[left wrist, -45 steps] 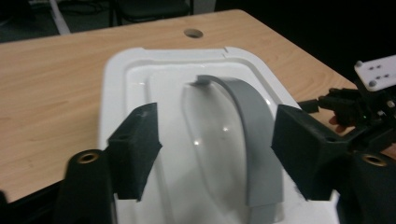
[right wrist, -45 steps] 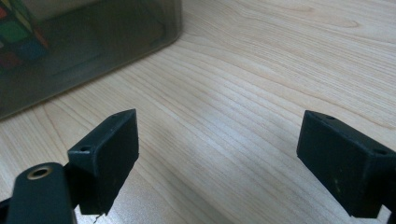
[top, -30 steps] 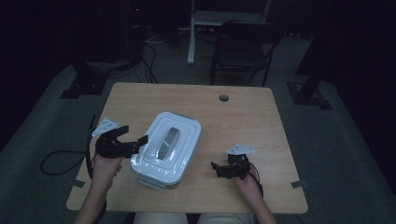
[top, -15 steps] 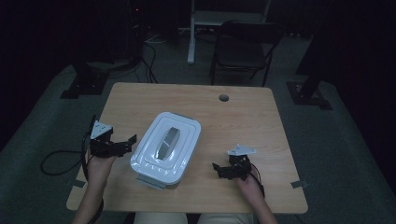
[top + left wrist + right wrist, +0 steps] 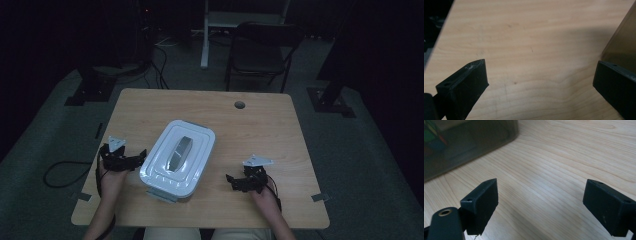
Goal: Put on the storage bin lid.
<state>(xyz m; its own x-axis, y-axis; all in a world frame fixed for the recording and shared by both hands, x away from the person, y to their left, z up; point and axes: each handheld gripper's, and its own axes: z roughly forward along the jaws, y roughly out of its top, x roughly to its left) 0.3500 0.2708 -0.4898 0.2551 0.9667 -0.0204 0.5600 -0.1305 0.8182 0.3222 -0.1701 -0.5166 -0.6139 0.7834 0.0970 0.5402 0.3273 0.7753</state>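
box [image 5: 177, 159] mid-table [image 5: 250, 130] | left hand-held gripper [image 5: 131, 162] left | right hand-held gripper [image 5: 234, 182] right

My left tongs [image 5: 136, 159] and my right tongs [image 5: 234, 181] are showing matte black, each topped by a pale grey three-cornered plate. The surface [image 5: 250, 130] is glowing a light honey wood, streaked with fine wavy grain and a few small dark flecks. The box [image 5: 177, 159] is wearing a white lid with a grey handle [image 5: 180, 152], while its walls are looking smoky and translucent, with red, green and blue patches shimmering through.
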